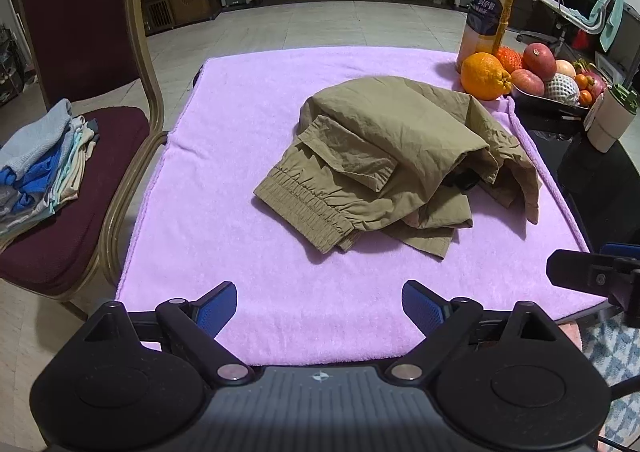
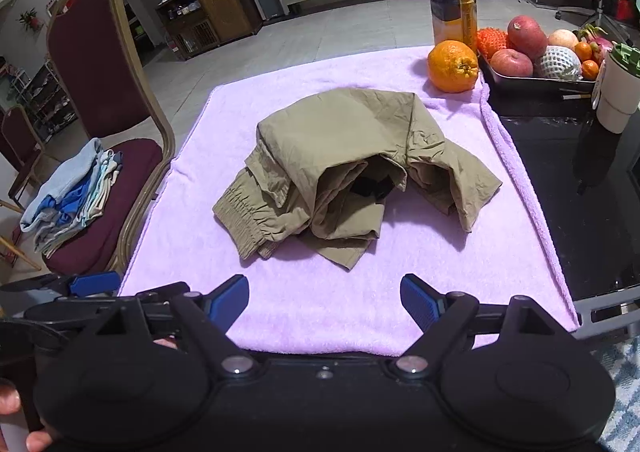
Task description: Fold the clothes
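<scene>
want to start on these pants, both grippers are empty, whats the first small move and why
Probably bring the left gripper forward and down to the elastic waistband. The khaki pants lie crumpled on the purple towel, both the left and the right gripper are open short of them, and that band is the clearest nearby edge for pulling them flat.

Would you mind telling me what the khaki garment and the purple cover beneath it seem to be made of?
The khaki garment looks like thin woven cotton or a cotton blend, matte, judging by its fine crisp wrinkles and gathered elastic band. The purple cover looks like terry towelling: soft, fuzzy nap and a thick rolled edge.
</scene>
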The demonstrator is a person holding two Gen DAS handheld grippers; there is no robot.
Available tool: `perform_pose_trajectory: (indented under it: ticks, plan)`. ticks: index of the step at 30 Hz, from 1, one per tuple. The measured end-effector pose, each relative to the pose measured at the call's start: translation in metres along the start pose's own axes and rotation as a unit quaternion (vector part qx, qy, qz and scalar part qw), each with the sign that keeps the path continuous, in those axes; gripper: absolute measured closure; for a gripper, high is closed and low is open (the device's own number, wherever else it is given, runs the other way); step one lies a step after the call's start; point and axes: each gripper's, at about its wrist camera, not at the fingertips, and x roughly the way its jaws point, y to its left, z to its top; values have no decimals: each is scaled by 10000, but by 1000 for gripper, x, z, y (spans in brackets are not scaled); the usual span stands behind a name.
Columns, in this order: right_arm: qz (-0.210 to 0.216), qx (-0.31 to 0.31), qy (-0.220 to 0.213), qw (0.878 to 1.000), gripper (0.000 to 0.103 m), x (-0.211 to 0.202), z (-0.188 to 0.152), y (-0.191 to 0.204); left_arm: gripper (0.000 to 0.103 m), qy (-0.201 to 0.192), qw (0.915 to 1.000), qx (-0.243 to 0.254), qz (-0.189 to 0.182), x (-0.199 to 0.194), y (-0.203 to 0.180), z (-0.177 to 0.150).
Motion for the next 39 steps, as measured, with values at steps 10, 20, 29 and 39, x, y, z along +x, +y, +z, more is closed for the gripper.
perform_pose_trajectory:
  ticks: [10, 20, 29, 39]
  plan:
    - [128, 89, 63, 9999, 17, 2, -2, -3, 10, -2, 10000, -25, -71, 1, 1, -1]
    - [181, 105, 114, 9997, 15, 6, -2, -2, 10, 102, 9999, -35, -94, 5, 3, 0]
    - [187, 94, 143, 9997, 14, 7, -4, -2, 10, 173, 9998, -22, -70, 7, 0, 0]
    - [183, 97, 154, 9997, 14, 7, -4, -2, 10, 198, 9998, -31, -56, 8, -2, 0]
